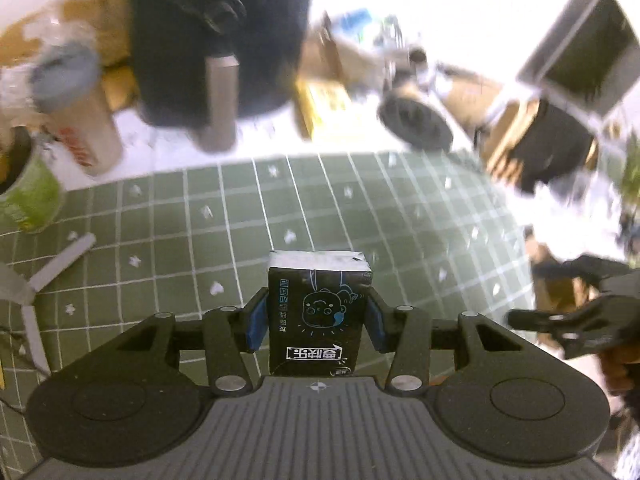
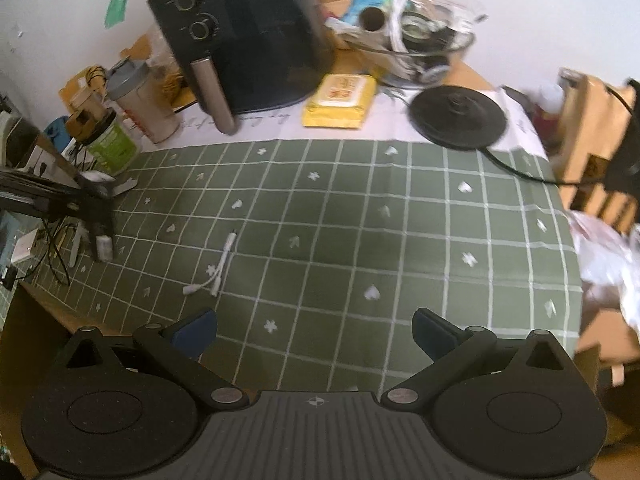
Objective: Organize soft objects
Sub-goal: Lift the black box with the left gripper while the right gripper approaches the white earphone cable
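A small black tissue pack (image 1: 316, 312) with a cartoon face and a silver top edge sits between the blue pads of my left gripper (image 1: 317, 320), which is shut on it above the green checked tablecloth (image 1: 200, 232). My right gripper (image 2: 314, 332) stands open with nothing between its fingers, over the near part of the same cloth (image 2: 360, 220). A yellow wet-wipes pack (image 2: 340, 100) lies at the back of the table beside the black air fryer (image 2: 240, 36). My right gripper also shows as a dark shape (image 1: 560, 324) at the right edge of the left wrist view.
A black kettle base (image 2: 458, 114) with its cord lies back right. A shaker cup (image 2: 140, 96) and a green tub (image 2: 112, 144) stand back left. A white cable adapter (image 2: 216, 268) lies on the cloth. A glass bowl (image 2: 424, 40) of clutter is behind.
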Tool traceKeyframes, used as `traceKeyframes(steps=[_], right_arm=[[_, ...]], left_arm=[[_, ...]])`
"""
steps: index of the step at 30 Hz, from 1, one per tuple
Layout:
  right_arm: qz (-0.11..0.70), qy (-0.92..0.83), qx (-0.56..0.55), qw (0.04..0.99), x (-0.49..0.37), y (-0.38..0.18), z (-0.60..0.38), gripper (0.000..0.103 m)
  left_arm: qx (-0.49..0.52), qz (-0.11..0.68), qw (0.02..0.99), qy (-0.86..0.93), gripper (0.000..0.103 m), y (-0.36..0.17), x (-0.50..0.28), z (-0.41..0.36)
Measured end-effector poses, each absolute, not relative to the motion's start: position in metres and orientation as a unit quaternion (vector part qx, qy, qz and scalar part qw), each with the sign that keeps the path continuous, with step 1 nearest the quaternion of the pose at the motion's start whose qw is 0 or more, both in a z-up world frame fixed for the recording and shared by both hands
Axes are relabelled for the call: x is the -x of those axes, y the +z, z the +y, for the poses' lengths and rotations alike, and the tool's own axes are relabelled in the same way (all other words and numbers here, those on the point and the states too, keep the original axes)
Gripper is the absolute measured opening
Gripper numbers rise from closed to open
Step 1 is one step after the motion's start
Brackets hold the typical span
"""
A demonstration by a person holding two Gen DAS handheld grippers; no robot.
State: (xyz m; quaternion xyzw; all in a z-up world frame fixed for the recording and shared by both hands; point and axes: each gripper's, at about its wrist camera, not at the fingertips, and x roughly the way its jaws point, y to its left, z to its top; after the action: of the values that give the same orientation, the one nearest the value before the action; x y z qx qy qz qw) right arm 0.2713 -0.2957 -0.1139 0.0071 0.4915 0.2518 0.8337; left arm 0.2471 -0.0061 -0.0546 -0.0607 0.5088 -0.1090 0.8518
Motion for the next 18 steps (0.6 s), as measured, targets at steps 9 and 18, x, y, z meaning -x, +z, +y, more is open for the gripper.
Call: traceKeyframes(steps=[9,18], right_arm=[[0.497,0.306,0.003,0.812,-0.307,-0.136,-0.252,0.102],[0.477,0.368,0.057,0.796,-0.329,-0.146,-0.206,0.1]], left_arm=[[0.122,0.455,0.877,-0.095,0.047,-0.036,-0.203,0.025],[0.15,0.436,0.884,-0.072,0.047,-0.024,-0.168,0.045]])
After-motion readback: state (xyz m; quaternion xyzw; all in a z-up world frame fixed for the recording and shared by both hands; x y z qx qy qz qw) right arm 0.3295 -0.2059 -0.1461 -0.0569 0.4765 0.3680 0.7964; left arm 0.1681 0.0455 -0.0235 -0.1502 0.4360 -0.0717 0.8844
